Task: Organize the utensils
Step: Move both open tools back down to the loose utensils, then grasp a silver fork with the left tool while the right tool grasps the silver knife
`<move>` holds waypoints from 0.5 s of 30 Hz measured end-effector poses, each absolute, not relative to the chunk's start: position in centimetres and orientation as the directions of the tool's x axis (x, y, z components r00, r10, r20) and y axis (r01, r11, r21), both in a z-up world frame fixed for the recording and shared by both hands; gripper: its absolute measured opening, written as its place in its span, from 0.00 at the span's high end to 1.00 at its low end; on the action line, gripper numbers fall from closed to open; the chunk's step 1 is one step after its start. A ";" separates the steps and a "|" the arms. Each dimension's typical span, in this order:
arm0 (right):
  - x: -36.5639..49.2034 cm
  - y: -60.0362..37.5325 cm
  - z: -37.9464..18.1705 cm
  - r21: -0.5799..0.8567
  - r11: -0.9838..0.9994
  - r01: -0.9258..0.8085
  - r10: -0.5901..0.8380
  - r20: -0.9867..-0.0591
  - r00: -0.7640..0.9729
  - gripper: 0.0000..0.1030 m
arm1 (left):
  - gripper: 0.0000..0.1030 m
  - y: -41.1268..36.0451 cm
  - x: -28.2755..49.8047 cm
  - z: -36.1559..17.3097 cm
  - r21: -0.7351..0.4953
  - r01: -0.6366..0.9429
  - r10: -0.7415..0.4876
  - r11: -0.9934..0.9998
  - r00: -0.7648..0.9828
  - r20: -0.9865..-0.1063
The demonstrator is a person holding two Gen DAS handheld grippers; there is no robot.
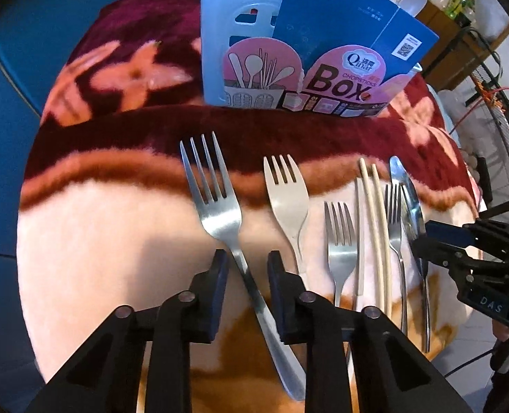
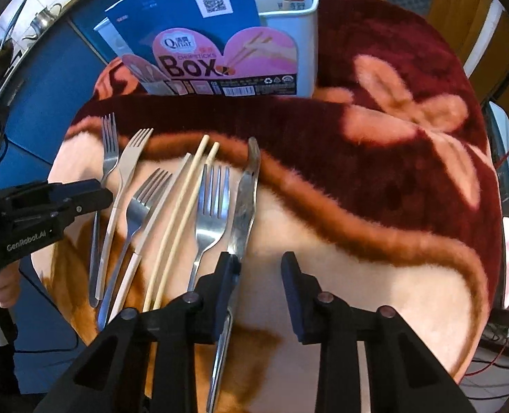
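Left wrist view: the left gripper (image 1: pixel 245 275) points steeply down at the fuzzy red-and-cream floral blanket (image 1: pixel 116 241) covering the table. Its two fingers straddle the handle of the big steel fork (image 1: pixel 216 203), which runs diagonally between them. There's a visible gap on both sides, so the pads aren't pinching it; jaws are spread only a little. To the right lie a cream plastic fork (image 1: pixel 287 199), a smaller steel fork (image 1: pixel 340 241), pale chopsticks (image 1: pixel 374 227), another steel fork (image 1: pixel 393 220) and a steel knife (image 1: pixel 411 203). The right gripper (image 1: pixel 423 241) comes in from the right edge, its tips right at the knife. At the back stands the light blue utensil holder (image 1: pixel 220 34) with a blue-and-pink "Chopsticks Box" card (image 1: pixel 340 51) propped on it.

Right wrist view: the right gripper (image 2: pixel 259 272) also tilts sharply downward. Its left finger (image 2: pixel 226 275) sits right over the knife (image 2: pixel 245 199), and the right finger hangs over bare blanket, so the jaws are apart and nothing's clamped. Whether that left finger actually touches the knife, can't tell. The left gripper (image 2: pixel 96 189) shows at the left edge, held by a person's hand (image 2: pixel 3 289), over the leftmost fork's (image 2: pixel 109 151) handle. The holder (image 2: pixel 306 34) stands at the top.
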State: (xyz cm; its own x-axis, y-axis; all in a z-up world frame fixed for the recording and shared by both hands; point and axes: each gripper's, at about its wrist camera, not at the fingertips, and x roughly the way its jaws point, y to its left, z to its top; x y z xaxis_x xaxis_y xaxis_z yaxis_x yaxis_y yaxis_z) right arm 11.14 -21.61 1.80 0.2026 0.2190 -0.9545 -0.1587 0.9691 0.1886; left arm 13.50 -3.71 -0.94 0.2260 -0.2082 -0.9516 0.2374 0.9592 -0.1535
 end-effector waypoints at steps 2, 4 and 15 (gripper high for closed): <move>11.4 -21.5 1.8 0.188 0.968 -0.166 0.219 -0.955 0.198 0.68 | 0.82 -3.8 13.9 -1.0 -0.147 0.242 -0.202 0.959 0.222 -0.954; 11.6 -21.7 1.7 0.196 0.966 -0.171 0.227 -0.955 0.192 0.67 | 0.84 -3.8 14.0 -1.1 -0.145 0.248 -0.202 0.958 0.221 -0.954; 12.1 -21.8 1.7 0.212 0.959 -0.188 0.248 -0.949 0.194 0.69 | 0.86 -4.1 14.4 -1.4 -0.140 0.260 -0.196 0.955 0.202 -0.960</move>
State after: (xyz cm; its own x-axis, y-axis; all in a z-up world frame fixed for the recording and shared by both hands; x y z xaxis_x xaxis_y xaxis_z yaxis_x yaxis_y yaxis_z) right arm 12.09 -21.76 1.66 0.1938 0.2481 -0.9491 -0.1883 0.9589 0.2122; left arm 14.37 -4.10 -1.37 0.2021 -0.1961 -0.9595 0.2602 0.9553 -0.1405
